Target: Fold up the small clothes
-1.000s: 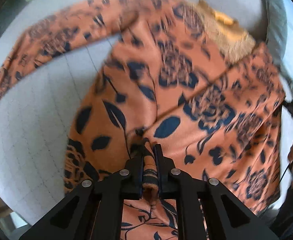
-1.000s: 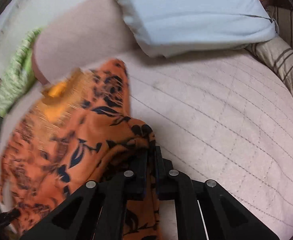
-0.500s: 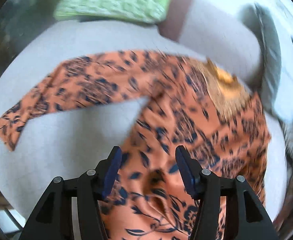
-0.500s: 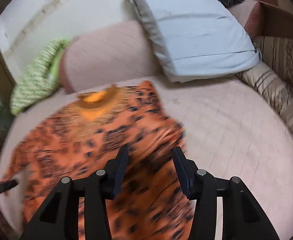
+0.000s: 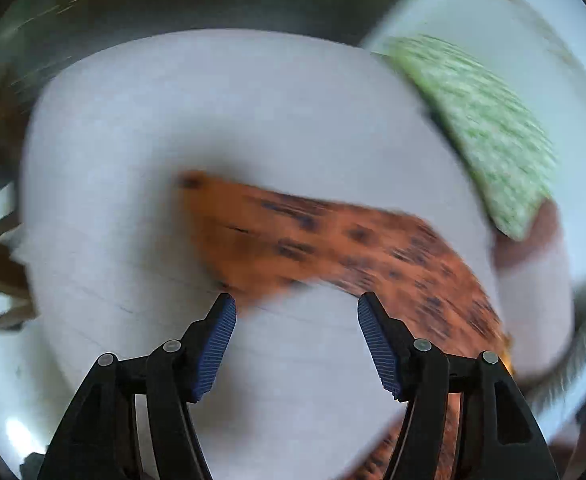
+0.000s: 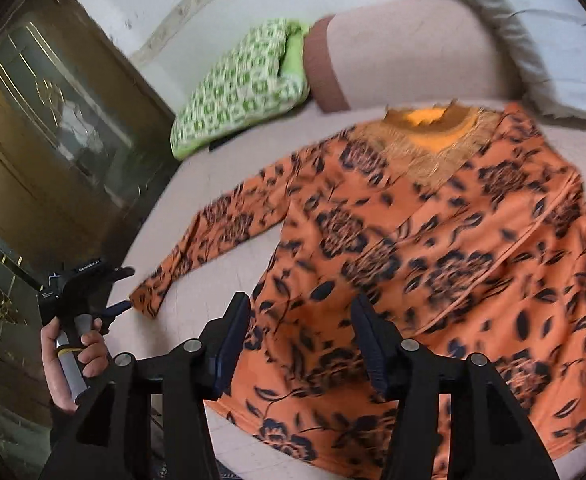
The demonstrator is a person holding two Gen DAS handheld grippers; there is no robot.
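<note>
An orange top with a dark floral print (image 6: 433,248) lies spread on the pale bed, neck with gold fringe (image 6: 429,140) at the far side. One side is folded over the body; its left sleeve (image 6: 221,236) stretches out flat. My right gripper (image 6: 299,344) is open and empty above the hem. My left gripper (image 5: 297,336) is open and empty, pointed at the blurred sleeve (image 5: 317,240), just short of its cuff. It also shows in the right wrist view (image 6: 113,292), hand-held beside the cuff.
A green and white patterned cushion (image 6: 241,84) lies at the head of the bed, also in the left wrist view (image 5: 481,128). A pale blue pillow (image 6: 541,36) leans at the far right. A dark wooden cabinet (image 6: 53,128) stands left of the bed.
Both grippers let go of the top, opened and pulled back. The left gripper swung left toward the sleeve's cuff. The top now lies flat with one side folded in.
</note>
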